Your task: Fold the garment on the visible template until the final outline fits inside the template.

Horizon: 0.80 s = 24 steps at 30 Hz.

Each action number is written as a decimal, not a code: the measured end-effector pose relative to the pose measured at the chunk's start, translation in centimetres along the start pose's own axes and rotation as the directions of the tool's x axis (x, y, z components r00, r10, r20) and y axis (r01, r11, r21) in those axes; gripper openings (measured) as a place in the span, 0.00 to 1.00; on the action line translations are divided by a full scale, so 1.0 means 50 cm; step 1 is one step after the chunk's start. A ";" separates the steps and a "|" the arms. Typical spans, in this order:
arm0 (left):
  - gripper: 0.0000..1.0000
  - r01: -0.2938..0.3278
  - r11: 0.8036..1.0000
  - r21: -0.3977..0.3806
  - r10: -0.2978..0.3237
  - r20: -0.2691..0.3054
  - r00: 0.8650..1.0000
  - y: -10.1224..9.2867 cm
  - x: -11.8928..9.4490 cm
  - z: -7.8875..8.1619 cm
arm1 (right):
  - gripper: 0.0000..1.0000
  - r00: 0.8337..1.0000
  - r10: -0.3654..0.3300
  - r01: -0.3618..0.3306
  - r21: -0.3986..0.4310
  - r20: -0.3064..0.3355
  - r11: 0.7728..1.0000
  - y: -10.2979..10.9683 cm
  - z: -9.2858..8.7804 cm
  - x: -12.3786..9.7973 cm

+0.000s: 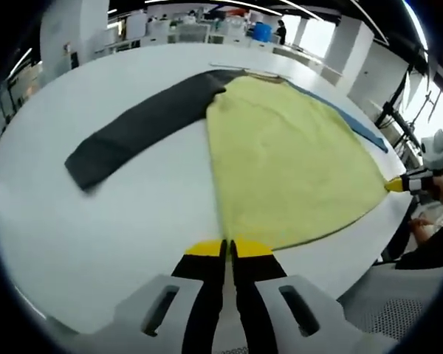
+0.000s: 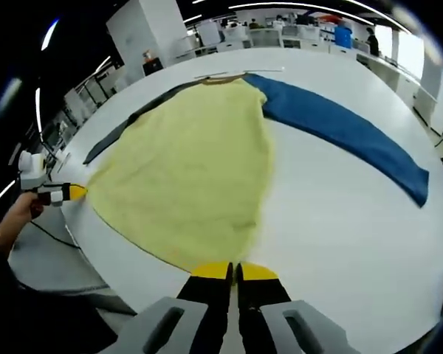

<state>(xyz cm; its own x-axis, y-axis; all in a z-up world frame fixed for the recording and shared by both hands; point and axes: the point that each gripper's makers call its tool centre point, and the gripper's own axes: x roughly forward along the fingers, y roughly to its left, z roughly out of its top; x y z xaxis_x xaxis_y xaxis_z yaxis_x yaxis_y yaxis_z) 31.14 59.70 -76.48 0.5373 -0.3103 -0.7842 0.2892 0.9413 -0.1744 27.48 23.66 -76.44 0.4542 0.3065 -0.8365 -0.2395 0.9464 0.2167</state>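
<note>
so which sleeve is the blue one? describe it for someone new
On the white table, find the yellow garment body. The blue sleeve runs from its collar end, lying flat; the opposite sleeve is dark grey.

Low opposite-corner views, garment point(image 1: 288, 158) shared

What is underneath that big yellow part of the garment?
The yellow body lies flat on the white table, with a dark sleeve and a blue sleeve sticking out. Any template beneath is covered.
</note>
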 end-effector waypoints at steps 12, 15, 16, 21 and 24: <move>0.01 0.022 1.000 -0.015 -0.023 -0.047 0.999 -0.029 -0.013 -0.027 | 0.00 1.000 0.002 -0.002 0.002 -0.018 1.000 -0.014 -0.019 -0.020; 0.01 0.027 1.000 -0.008 -0.028 -0.057 0.998 -0.039 -0.016 -0.034 | 0.00 1.000 0.003 -0.003 0.020 -0.019 1.000 -0.021 -0.023 -0.026; 0.01 0.026 1.000 -0.002 -0.026 -0.063 0.998 -0.042 -0.017 -0.038 | 0.00 1.000 0.004 -0.004 0.023 -0.020 1.000 -0.022 -0.025 -0.027; 0.01 0.018 0.999 0.031 -0.015 -0.081 0.997 -0.049 -0.022 -0.045 | 0.00 0.999 0.011 -0.011 0.015 -0.035 1.000 -0.018 -0.036 -0.030; 0.01 0.018 0.998 0.054 -0.014 -0.075 0.997 -0.052 -0.024 -0.048 | 0.00 0.999 0.012 -0.011 0.021 -0.037 1.000 -0.022 -0.040 -0.031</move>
<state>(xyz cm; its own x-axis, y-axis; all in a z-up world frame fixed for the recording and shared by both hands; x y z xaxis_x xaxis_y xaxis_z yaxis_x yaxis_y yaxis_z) 27.85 57.92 -76.51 0.4726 -0.3125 -0.8240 0.3412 0.9270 -0.1559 25.30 21.96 -76.41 0.4191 0.3140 -0.8519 -0.2268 0.9447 0.2367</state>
